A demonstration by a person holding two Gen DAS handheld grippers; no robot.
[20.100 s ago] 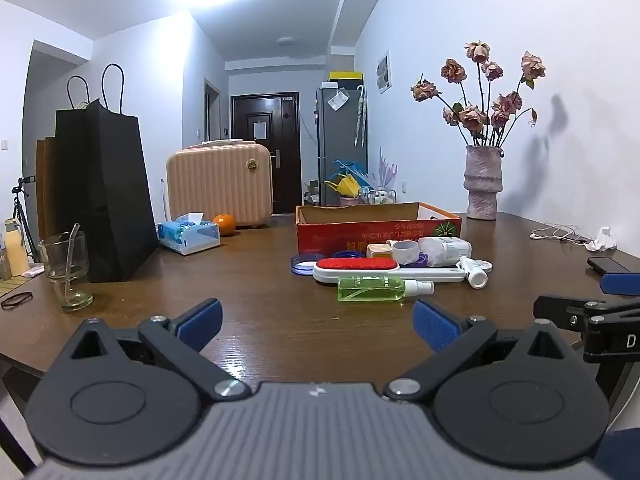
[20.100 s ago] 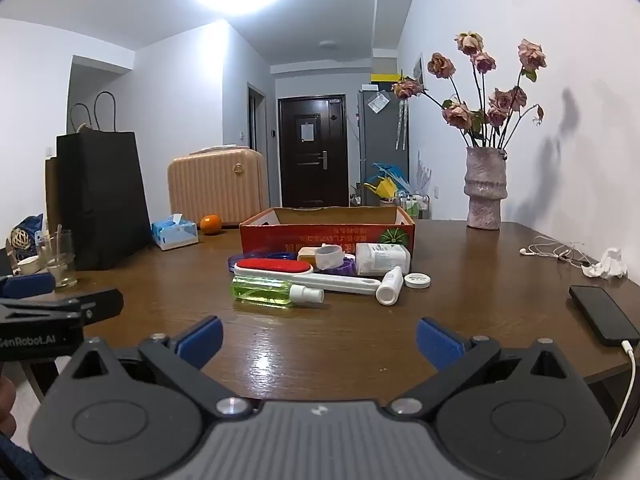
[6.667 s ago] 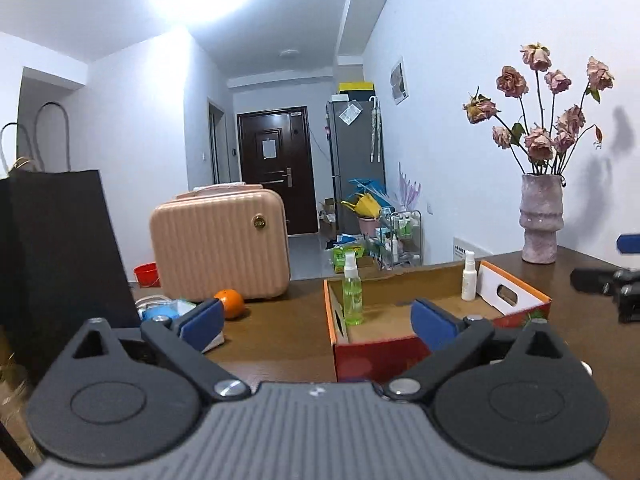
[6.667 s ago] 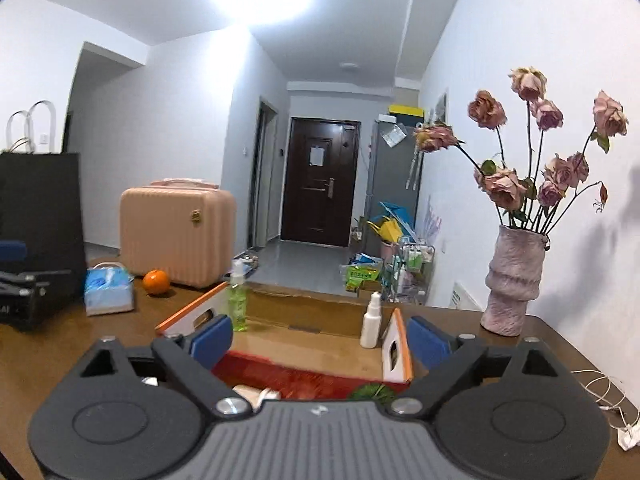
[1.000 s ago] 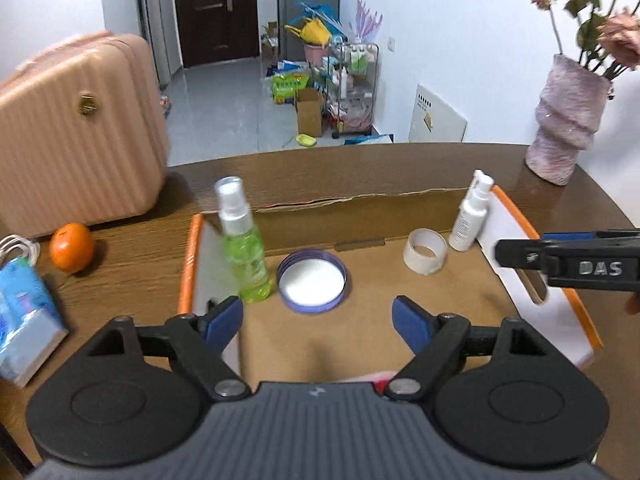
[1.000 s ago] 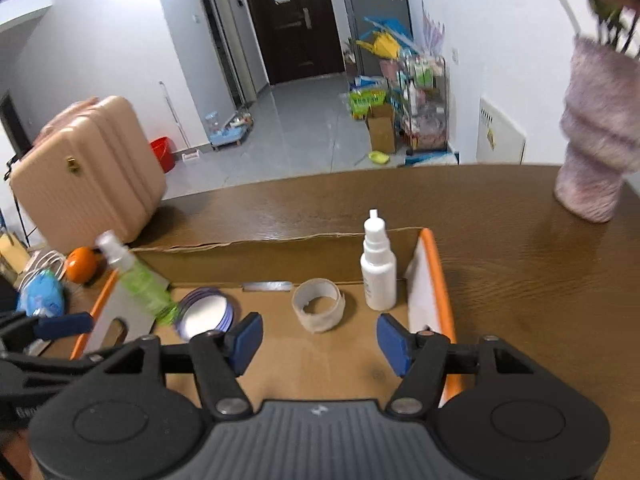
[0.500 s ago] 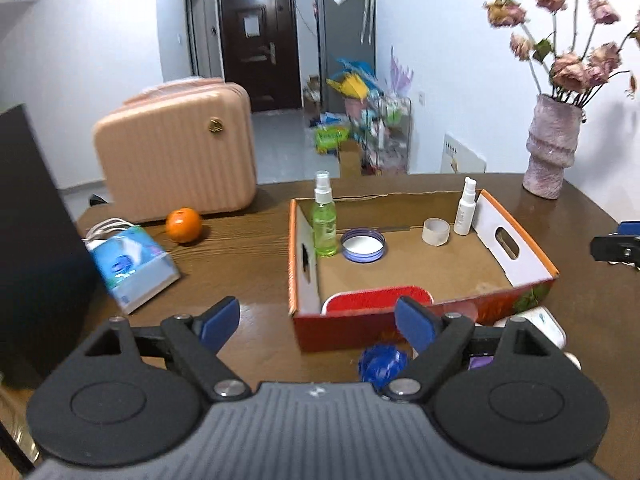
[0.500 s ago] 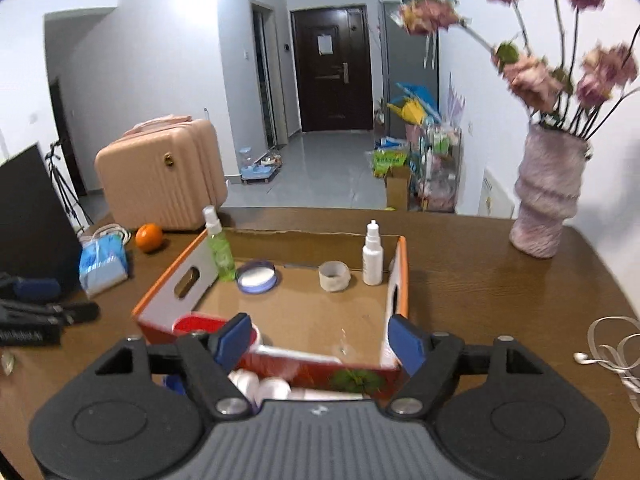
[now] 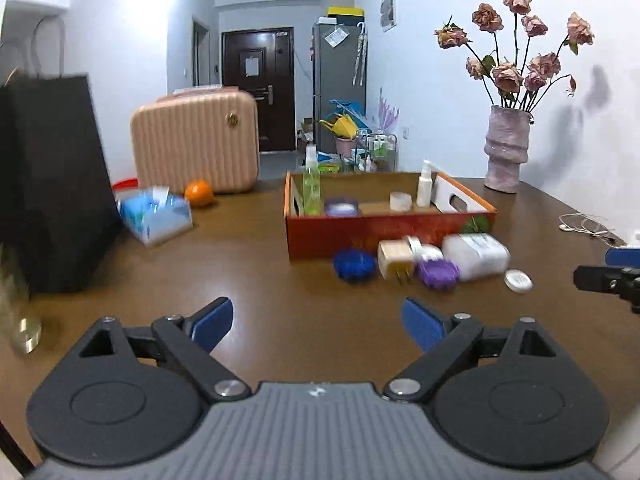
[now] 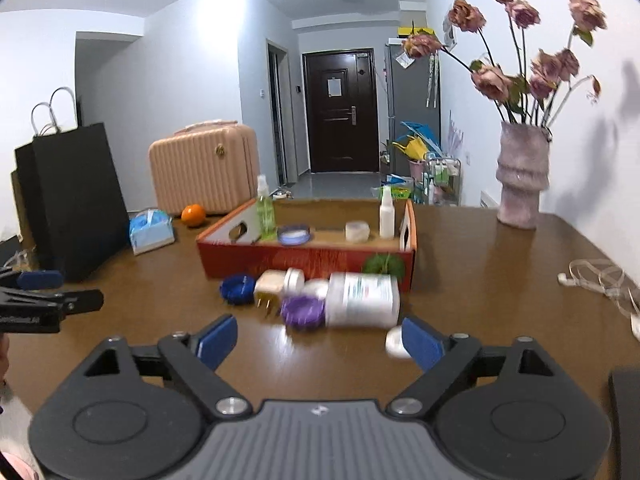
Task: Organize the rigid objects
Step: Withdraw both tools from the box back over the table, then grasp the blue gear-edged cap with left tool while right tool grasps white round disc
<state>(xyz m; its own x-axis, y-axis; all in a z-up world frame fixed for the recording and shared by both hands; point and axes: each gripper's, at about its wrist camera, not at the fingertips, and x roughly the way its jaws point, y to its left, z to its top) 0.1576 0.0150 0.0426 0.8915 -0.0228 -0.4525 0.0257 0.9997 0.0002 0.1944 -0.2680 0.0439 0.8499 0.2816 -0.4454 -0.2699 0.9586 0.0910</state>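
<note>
A red cardboard box [image 9: 384,236] [image 10: 304,258] holds a green spray bottle [image 9: 311,188], a white spray bottle [image 9: 424,184], a tape roll [image 9: 401,201] and a purple-rimmed lid [image 9: 341,206]. In front of it lie a blue item [image 10: 238,289], a white plug [image 10: 269,289], a purple item [image 10: 302,311], a white bottle on its side [image 10: 362,300] and a small white cap [image 10: 394,342]. My left gripper [image 9: 317,320] and right gripper [image 10: 319,340] hover over bare table short of these items. Both sets of jaws are opening, with nothing between them.
A black paper bag [image 9: 52,184], a tissue pack [image 9: 156,214], an orange [image 9: 199,193] and a pink suitcase [image 9: 196,146] stand to the left. A vase of dried roses [image 9: 506,154] and an earphone cable [image 9: 586,226] are on the right. A dark phone [image 10: 626,400] lies near the right edge.
Both grippers have pulled back from above the box to the near side of the table. Their jaws stand wider than before. The loose items in front of the box have come into view.
</note>
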